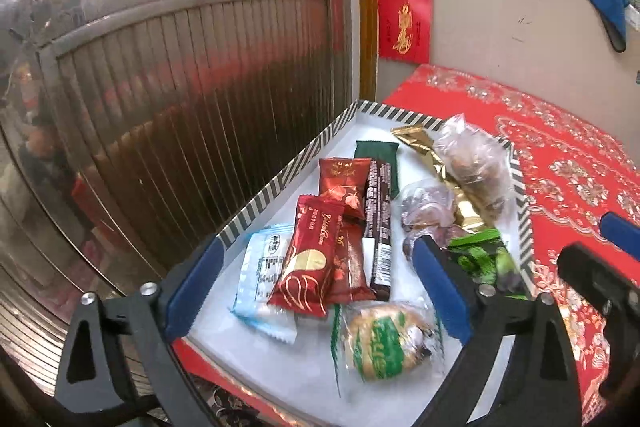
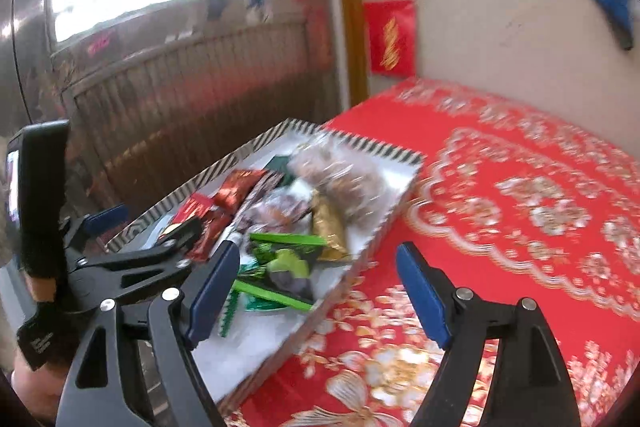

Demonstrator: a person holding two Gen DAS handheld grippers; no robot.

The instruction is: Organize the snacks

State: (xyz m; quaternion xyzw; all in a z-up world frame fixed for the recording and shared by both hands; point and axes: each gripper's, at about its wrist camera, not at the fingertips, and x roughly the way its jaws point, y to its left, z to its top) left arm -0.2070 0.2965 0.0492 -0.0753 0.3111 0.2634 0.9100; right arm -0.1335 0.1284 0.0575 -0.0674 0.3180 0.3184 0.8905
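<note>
A shallow white tray with a striped rim (image 1: 280,183) sits on the red patterned tablecloth (image 1: 560,155) and holds several snacks: red wrappers (image 1: 308,259), a dark bar (image 1: 378,223), a white-blue packet (image 1: 260,279), a round pastry in green-printed wrap (image 1: 384,343), a gold packet (image 1: 440,163), clear bags of brown sweets (image 1: 476,163) and a green packet (image 1: 484,259). My left gripper (image 1: 316,291) is open over the tray's near end, above the red wrappers, holding nothing. My right gripper (image 2: 316,291) is open and empty over the tray's right rim (image 2: 360,251) and the cloth. The left gripper also shows in the right wrist view (image 2: 148,231).
A ribbed metal door (image 1: 200,107) stands just left of the tray. A beige wall (image 1: 500,7) with red paper decorations (image 1: 404,23) is behind. The red cloth (image 2: 520,187) stretches to the right of the tray.
</note>
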